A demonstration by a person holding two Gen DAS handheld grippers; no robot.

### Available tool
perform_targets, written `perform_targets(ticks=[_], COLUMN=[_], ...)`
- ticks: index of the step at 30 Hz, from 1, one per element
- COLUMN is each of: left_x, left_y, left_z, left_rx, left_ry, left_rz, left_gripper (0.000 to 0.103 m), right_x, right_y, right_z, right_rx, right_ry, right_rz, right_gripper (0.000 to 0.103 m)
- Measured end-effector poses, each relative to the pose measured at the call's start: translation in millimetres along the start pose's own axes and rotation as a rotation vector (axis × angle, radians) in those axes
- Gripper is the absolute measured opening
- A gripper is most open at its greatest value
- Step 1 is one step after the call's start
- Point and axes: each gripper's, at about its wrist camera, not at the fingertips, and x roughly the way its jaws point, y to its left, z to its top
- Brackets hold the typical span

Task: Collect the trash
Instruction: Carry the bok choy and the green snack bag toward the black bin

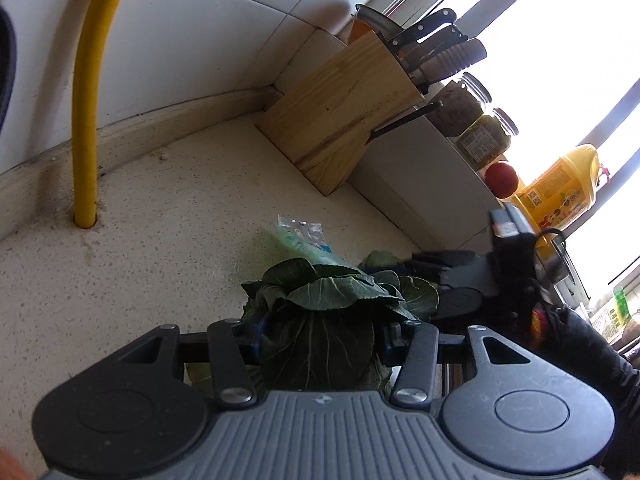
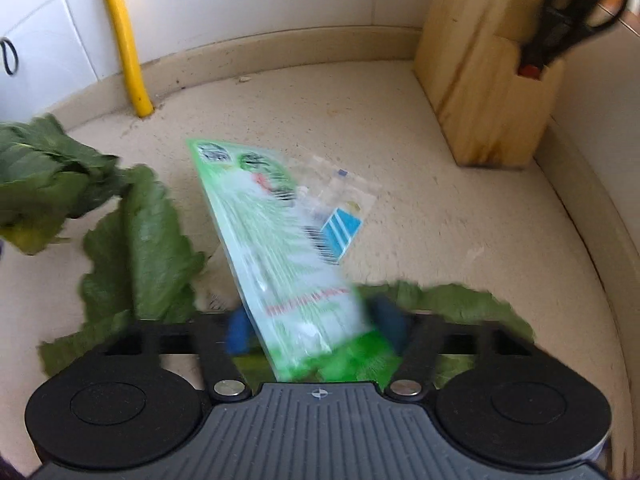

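Leaves (image 1: 320, 320) fill the gap of your left gripper (image 1: 320, 340), whose blue pads press in on the dark green bunch from both sides, so it is clamped on them. Beyond the bunch, on the speckled counter (image 1: 140, 240), lies the wrapper (image 1: 300, 236), apart from the left fingers. Your right gripper (image 2: 316, 332) has that wrapper (image 2: 280, 240) between its blue pads, clamped on its lower end, with the pale green sheet angled up and away from the fingers; the view is blurred. More leaves (image 2: 136, 240) lie loose on the counter to the left of the wrapper and under the right fingers. Farther back, a yellow pipe (image 2: 124, 40) meets the counter by the wall, and a knife block (image 2: 484, 80) stands in the corner.
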Motion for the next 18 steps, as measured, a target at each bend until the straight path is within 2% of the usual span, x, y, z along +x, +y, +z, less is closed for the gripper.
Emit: perform_targets(ticks=[1, 3, 5, 12, 18], left_x=[1.4, 3.3, 4.3, 4.9, 9.8], left_y=[-0.3, -1.5, -1.8, 0.5, 3.3], left_z=[1.0, 1.6, 1.5, -1.7, -1.4], left_rx=[-0.001, -0.002, -0.002, -0.029, -0.042], left_ry=[0.000, 0.000, 0.001, 0.006, 0.005], left_rz=[-0.002, -0.008, -0.011, -0.018, -0.004], left_gripper=[0.046, 0.046, 0.046, 0.046, 0.046], right_x=[-1.7, -6.9, -12.4, -14.7, 0.1], right_y=[-4.8, -12.0, -21.5, -35.9, -36.8], right_z=[-1.8, -7.7, -13.8, -29.0, -45.9], right_rx=[0.041, 0.113, 0.195, 0.470, 0.655], right_ry=[0.003, -0.006, -0.039, -0.161, -0.253], right_rz=[0.019, 0.050, 0.122, 0.389, 0.533], right_gripper=[0.041, 0.037, 0.033, 0.032, 0.032])
